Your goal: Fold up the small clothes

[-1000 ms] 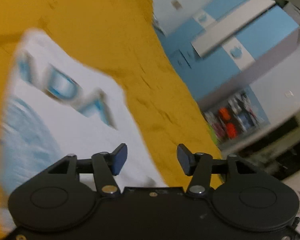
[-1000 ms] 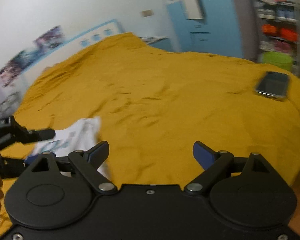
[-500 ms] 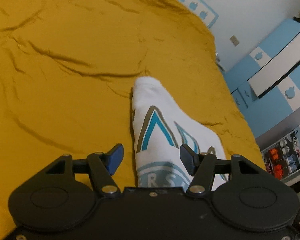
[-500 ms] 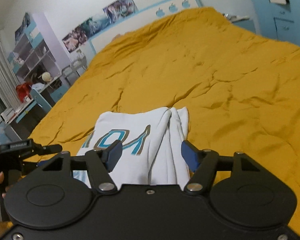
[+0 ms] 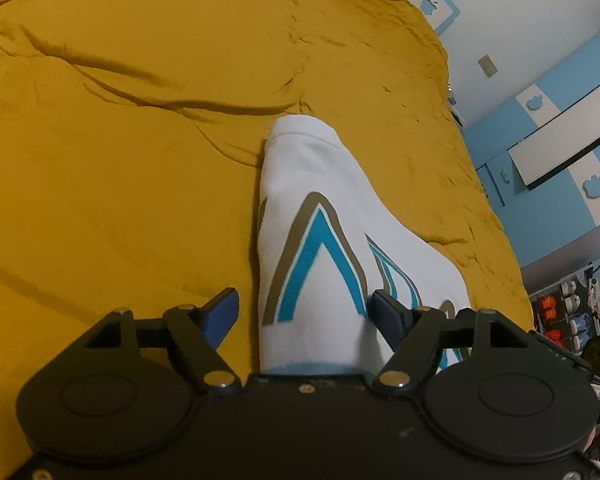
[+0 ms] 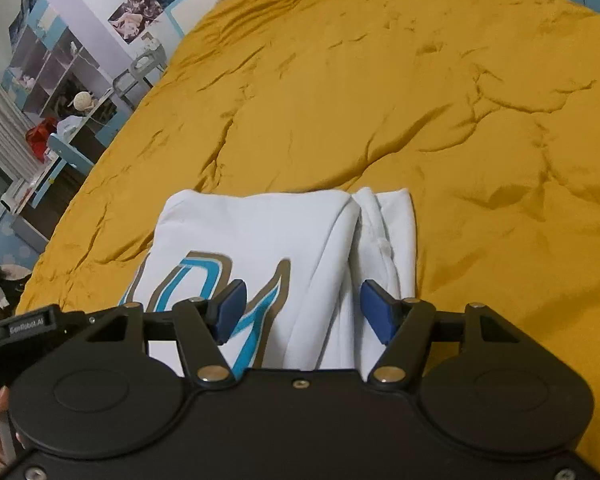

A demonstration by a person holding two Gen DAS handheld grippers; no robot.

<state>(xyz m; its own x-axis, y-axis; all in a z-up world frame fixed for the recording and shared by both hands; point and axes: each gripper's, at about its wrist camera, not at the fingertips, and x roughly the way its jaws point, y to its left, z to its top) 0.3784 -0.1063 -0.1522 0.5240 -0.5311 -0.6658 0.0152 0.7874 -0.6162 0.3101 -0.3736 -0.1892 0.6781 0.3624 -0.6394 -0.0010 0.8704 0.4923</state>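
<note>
left wrist view: folded white shirt (image 5: 320, 216) on the yellow bed (image 5: 120, 160), left claw (image 5: 302, 312) just widened astride its near end, right claw (image 6: 300, 308) open above it; a one-layer pinch could undo the fold.

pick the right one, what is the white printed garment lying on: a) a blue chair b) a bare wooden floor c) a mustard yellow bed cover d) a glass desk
c: the folded white garment rests flat on the wrinkled mustard yellow bed cover, which surrounds it on the far and side edges in both wrist views.
</note>
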